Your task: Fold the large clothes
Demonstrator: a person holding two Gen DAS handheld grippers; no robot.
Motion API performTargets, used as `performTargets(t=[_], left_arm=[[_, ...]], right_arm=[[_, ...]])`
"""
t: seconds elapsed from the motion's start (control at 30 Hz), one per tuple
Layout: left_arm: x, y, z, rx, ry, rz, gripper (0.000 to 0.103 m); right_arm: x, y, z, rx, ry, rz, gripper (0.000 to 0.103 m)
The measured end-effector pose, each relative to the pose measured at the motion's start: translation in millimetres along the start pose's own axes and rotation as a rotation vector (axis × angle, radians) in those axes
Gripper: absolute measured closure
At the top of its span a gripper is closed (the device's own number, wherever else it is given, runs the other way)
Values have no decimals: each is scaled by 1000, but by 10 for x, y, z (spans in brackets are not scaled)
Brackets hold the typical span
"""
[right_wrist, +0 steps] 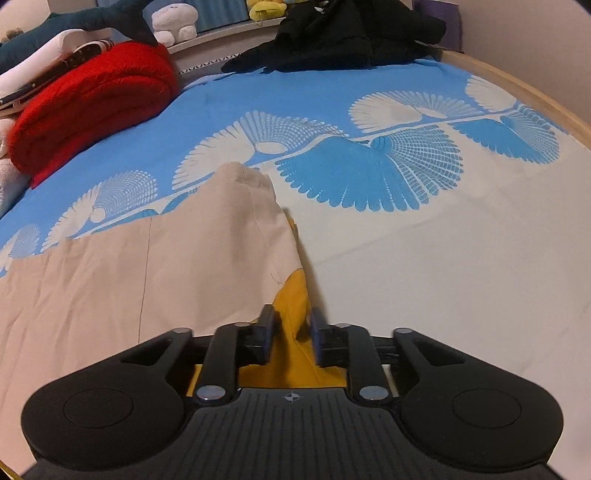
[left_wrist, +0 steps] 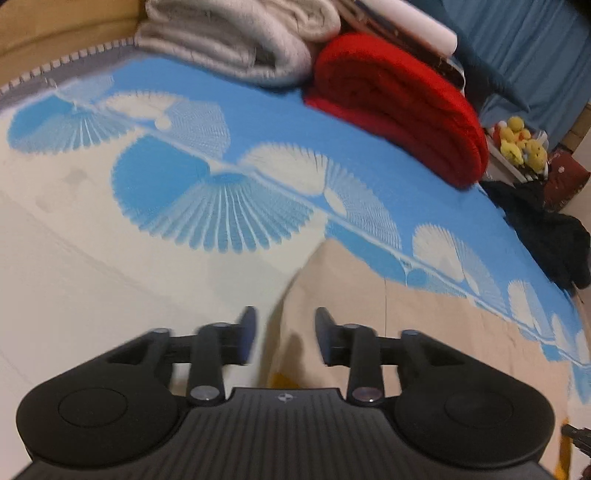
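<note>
A large beige garment (right_wrist: 147,266) with a mustard-yellow part (right_wrist: 295,314) lies spread on a bed with a blue and white fan-print sheet (right_wrist: 369,173). It also shows in the left wrist view (left_wrist: 406,325). My left gripper (left_wrist: 285,334) is open, its jaws apart just above the garment's left edge, with nothing between them. My right gripper (right_wrist: 290,334) is open, its jaws standing on either side of the yellow fabric at the garment's right edge without pinching it.
A folded red blanket (left_wrist: 399,107) and a grey blanket (left_wrist: 236,40) lie at the head of the bed. A black garment pile (right_wrist: 343,33) sits at the far edge. Plush toys (left_wrist: 521,142) sit beyond the bed. A wooden bed frame (right_wrist: 535,96) rims the right side.
</note>
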State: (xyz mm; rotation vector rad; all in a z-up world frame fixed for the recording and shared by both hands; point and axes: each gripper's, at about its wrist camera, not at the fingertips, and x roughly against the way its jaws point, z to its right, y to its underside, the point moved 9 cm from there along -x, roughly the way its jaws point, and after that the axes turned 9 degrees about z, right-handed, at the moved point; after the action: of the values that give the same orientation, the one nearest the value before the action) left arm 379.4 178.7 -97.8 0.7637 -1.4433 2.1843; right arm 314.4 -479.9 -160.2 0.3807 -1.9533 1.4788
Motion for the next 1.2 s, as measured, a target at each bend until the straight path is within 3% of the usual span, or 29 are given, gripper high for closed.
performTargets(t=[0.1, 0.13, 0.17, 0.2, 0.23, 0.3, 0.37, 0.5, 0.57, 0.63, 0.73, 0.8, 0.87, 0.97, 1.0, 1.07, 1.13, 1.2], left_arm=[[-99, 206, -21, 28, 21, -105, 63], [-108, 248, -17, 22, 28, -119, 73], [-102, 277, 16, -2, 38, -118, 102], [-70, 256, 48, -38, 38, -95, 101], [-7, 200, 86, -79, 31, -48, 102], [103, 101, 162, -138, 18, 42, 102], [129, 122, 219, -196, -4, 69, 101], [22, 363, 177, -227, -91, -25, 91], [113, 337, 157, -234, -149, 3, 89], [322, 241, 313, -289, -150, 87, 89], [633, 262, 837, -460, -6, 183, 89], [747, 473, 1182, -508, 159, 144, 84], [792, 768, 1482, -541, 301, 62, 72], [770, 1164, 1811, -661, 373, 9, 72], [719, 1306, 1876, -697, 384, -22, 72], [549, 1586, 1897, -762, 339, -90, 68], [424, 1742, 1819, -798, 273, -125, 61], [473, 1713, 1785, -797, 245, -105, 60]], right_arm=[[12, 61, 59, -25, -11, -28, 76], [-4, 83, 93, -26, -12, -38, 76], [-6, 107, 92, -24, -16, -46, 76], [1, 105, 65, -19, -23, -43, 82], [34, 72, 26, -10, -34, -25, 97], [172, -90, -44, 4, -60, 81, 101], [256, -183, -67, -6, -62, 137, 101], [59, 16, -32, 94, 57, 41, 96], [38, 82, -49, 164, 106, 34, 93], [141, 24, -63, 182, 142, 93, 90], [463, -158, -81, 189, 195, 265, 90], [691, -247, -116, 151, 134, 358, 90], [896, -258, -212, 134, 28, 400, 90], [962, -64, -346, 119, -120, 314, 90], [929, 59, -378, 114, -155, 247, 90], [782, 363, -400, 122, -198, 75, 90], [629, 659, -350, 204, -135, -59, 90], [555, 829, -250, 285, -66, -114, 90]])
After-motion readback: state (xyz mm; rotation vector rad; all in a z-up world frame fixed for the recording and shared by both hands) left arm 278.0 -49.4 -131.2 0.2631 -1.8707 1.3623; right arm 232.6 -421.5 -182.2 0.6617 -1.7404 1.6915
